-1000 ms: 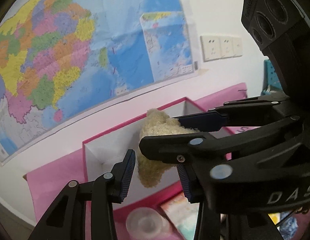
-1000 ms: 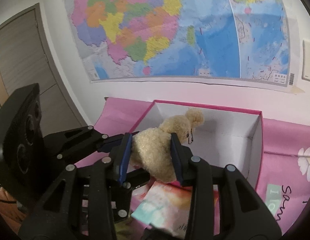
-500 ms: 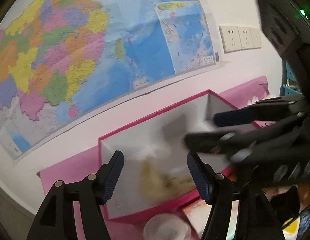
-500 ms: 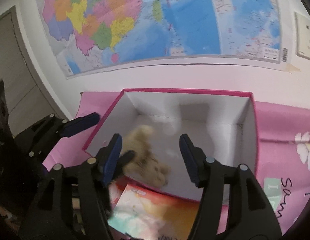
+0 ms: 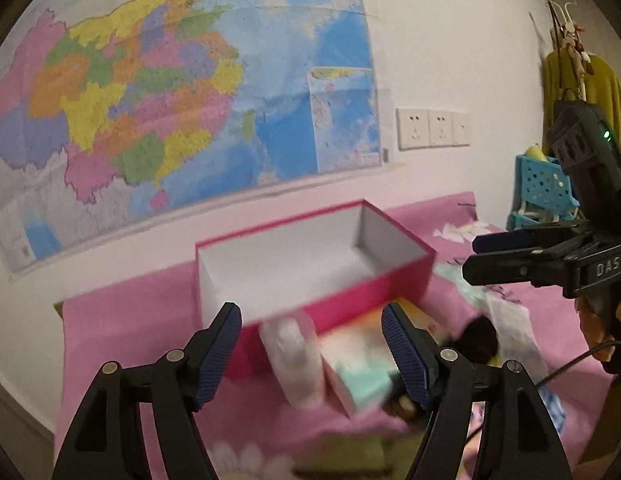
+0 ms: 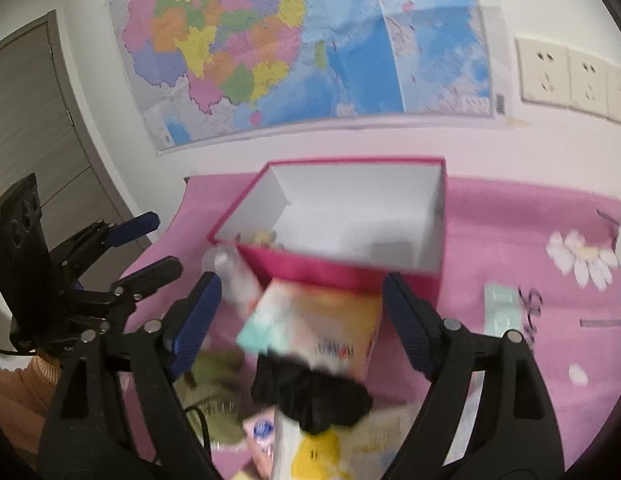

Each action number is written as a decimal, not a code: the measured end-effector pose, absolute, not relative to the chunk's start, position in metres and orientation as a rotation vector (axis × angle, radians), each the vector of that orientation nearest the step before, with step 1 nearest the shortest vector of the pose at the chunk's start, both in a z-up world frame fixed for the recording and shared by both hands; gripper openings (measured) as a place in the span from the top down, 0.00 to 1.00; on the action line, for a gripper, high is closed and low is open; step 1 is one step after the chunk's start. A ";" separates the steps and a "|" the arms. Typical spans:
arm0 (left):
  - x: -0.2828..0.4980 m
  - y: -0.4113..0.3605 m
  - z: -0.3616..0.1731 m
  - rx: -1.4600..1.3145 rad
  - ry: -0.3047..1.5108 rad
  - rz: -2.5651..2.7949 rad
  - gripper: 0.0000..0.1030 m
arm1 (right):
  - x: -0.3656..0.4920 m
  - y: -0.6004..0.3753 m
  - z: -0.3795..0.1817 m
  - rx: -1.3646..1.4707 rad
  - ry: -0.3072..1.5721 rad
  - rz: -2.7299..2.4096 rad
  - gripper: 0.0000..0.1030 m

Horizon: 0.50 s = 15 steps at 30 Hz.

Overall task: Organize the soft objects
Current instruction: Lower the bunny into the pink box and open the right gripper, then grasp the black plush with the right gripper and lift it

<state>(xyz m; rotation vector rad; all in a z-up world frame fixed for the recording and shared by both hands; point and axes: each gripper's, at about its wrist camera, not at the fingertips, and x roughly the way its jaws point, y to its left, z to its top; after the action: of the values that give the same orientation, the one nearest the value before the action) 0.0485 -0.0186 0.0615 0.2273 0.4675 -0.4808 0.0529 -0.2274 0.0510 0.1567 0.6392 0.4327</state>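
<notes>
Both tongs opening, empty; plush inside box.

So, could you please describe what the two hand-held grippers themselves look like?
The left hand-held gripper and the right hand-held gripper are black plastic frames with silver rivets and ribbed blue finger pads. The right one's body shows white "DAS" lettering, a green light and a black cable.

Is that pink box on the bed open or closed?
Open. The pink box has no lid on it, and its white inner walls and floor show from above in both views.
</notes>
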 end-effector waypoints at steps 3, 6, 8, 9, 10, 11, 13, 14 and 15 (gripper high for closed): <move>0.039 -0.021 0.052 0.220 0.495 -0.506 0.28 | 0.044 -0.229 0.035 0.158 0.692 0.412 0.19; 0.034 -0.030 0.039 0.224 0.535 -0.539 0.28 | 0.037 -0.232 0.015 0.178 0.749 0.412 0.19; 0.034 -0.037 0.031 0.224 0.570 -0.560 0.28 | 0.035 -0.232 0.002 0.194 0.782 0.410 0.19; 0.033 -0.041 0.026 0.227 0.583 -0.567 0.28 | 0.034 -0.232 -0.003 0.200 0.792 0.407 0.19; 0.033 -0.044 0.023 0.232 0.591 -0.570 0.28 | 0.034 -0.231 -0.008 0.209 0.801 0.407 0.19; 0.034 -0.047 0.020 0.236 0.601 -0.575 0.28 | 0.035 -0.231 -0.012 0.215 0.808 0.406 0.19; 0.036 -0.054 0.013 0.235 0.630 -0.584 0.28 | 0.036 -0.227 -0.016 0.211 0.811 0.399 0.19; 0.037 -0.056 0.011 0.233 0.638 -0.588 0.28 | 0.037 -0.225 -0.018 0.207 0.811 0.397 0.19; 0.039 -0.059 0.007 0.230 0.654 -0.592 0.28 | 0.036 -0.224 -0.020 0.204 0.811 0.395 0.19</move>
<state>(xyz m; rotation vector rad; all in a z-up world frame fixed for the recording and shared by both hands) 0.0385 -0.0590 0.0072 0.2301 0.6537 -0.5918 0.0365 -0.2235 -0.0199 0.2039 0.8106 0.3954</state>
